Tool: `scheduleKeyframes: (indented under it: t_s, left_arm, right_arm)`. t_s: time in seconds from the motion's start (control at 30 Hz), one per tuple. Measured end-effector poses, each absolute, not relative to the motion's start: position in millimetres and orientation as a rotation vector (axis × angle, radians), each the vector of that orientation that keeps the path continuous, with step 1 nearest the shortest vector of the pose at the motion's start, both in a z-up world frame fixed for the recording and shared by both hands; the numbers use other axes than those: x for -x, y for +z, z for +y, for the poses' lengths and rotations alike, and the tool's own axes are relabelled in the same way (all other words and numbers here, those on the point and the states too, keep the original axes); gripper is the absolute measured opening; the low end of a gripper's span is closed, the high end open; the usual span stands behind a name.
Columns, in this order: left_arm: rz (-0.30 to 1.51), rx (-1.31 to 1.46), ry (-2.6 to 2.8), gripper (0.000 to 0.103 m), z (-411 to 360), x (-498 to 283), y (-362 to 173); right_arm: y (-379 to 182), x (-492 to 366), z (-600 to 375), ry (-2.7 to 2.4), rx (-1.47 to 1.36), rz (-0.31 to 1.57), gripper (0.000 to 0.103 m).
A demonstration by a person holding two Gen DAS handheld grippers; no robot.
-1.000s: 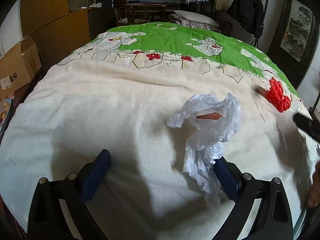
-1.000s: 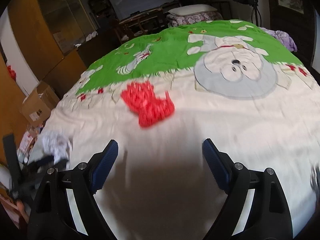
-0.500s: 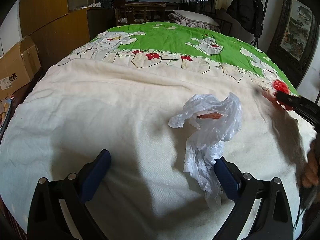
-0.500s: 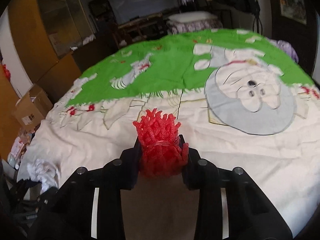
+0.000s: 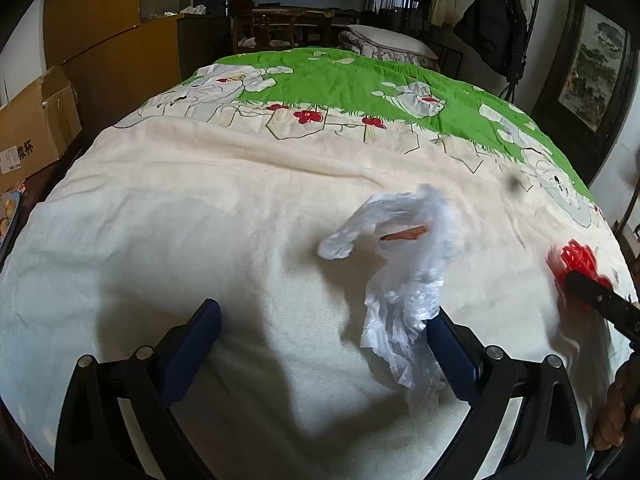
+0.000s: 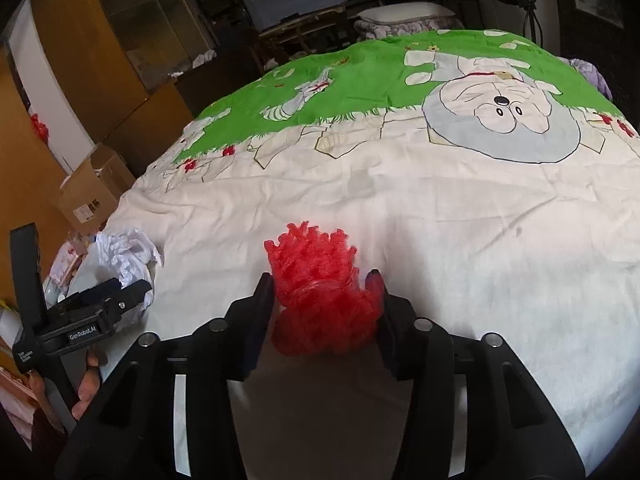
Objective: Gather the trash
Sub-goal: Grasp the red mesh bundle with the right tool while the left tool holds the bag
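A crumpled white plastic bag (image 5: 404, 280) stands on the cream part of the bedspread (image 5: 200, 220), its mouth agape with an orange-brown scrap inside. My left gripper (image 5: 322, 312) is open and wide, and the bag's lower part leans on its right finger (image 5: 452, 344). A red foam net (image 6: 320, 300) fills the gap of my right gripper (image 6: 320, 280). Both pads touch the net while the jaws are opening. In the left wrist view the red net (image 5: 576, 260) shows at the far right, to the right of the bag. The bag (image 6: 124, 256) lies left of the net in the right wrist view.
The bedspread has a green cartoon print (image 6: 360, 76) across its far half. A cardboard box (image 5: 32, 136) and wooden cabinets (image 5: 120, 60) stand left of the bed. A framed picture (image 5: 596, 80) hangs on the right. A person's hand (image 5: 616, 412) holds the right gripper's handle.
My right gripper went from open behind the red net to shut on it, then brought it nearer the bag as its jaws widened a little. The left gripper and bag stayed put.
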State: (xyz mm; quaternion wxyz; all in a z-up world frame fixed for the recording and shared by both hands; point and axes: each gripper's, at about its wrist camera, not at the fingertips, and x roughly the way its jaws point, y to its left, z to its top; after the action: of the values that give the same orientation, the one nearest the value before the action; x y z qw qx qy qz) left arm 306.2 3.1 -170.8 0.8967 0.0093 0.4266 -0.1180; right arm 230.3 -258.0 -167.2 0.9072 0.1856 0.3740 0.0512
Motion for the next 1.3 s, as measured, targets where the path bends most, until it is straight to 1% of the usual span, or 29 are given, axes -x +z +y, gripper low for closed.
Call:
scheduleKeyframes:
  t_s: [0.03,0.07,0.3,0.43,0.53,0.6,0.63,0.67,0.7,0.73,0.77,0.8,0.87,0.9,0.97,1.3]
  left_arm:
    - [0.873,-0.012,-0.252,0.097,4,-305,-168]
    - [0.865,-0.006,-0.26,0.097,5,-304,-166]
    - [0.84,0.083,-0.32,0.097,4,-310,-156]
    - [0.775,0.034,-0.264,0.097,-5,-313,-147]
    - [0.819,0.003,-0.224,0.096,-12,-323,-158]
    - [0.858,-0.005,-0.214,0.074,-13,-327,-165]
    - [0.855,-0.006,-0.212,0.071,-13,-327,-165]
    - [0.848,-0.003,-0.225,0.063,-12,-326,-164]
    - [0.844,0.0,-0.236,0.052,-11,-324,-165]
    - [0.843,0.004,-0.25,0.047,-10,-322,-165]
    - [0.842,0.009,-0.266,0.037,-10,-321,-165]
    - [0.841,0.014,-0.278,0.03,-10,-321,-165]
    - [0.841,0.026,-0.304,0.023,-9,-319,-166]
    - [0.843,0.033,-0.315,0.021,-10,-319,-166]
    - [0.843,0.043,-0.326,0.02,-8,-318,-166]
    - [0.842,0.021,-0.34,0.02,-13,-308,-163]
  right_arm:
    - [-167,-230,-258,0.111,-0.387,0.769,0.058]
    - [-167,-229,-258,0.114,-0.391,0.767,0.06]
    - [-168,-229,-264,0.137,-0.435,0.758,0.062]
    - [-168,-228,-265,0.145,-0.446,0.756,0.063]
    - [-169,-229,-265,0.151,-0.451,0.755,0.064]
    - [-169,-229,-265,0.157,-0.457,0.754,0.066]
    - [-169,-229,-266,0.158,-0.458,0.754,0.066]
    - [-169,-229,-266,0.159,-0.459,0.754,0.066]
    - [-169,-229,-266,0.16,-0.461,0.753,0.066]
    - [-169,-229,-266,0.161,-0.462,0.752,0.066]
    - [-169,-229,-266,0.162,-0.464,0.752,0.067]
    - [-170,-229,-266,0.163,-0.466,0.75,0.067]
    - [-170,-229,-267,0.163,-0.468,0.748,0.067]
    - [-170,-229,-267,0.163,-0.468,0.747,0.067]
    - [-170,-228,-267,0.161,-0.467,0.745,0.067]
    - [-167,-226,-265,0.147,-0.454,0.737,0.066]
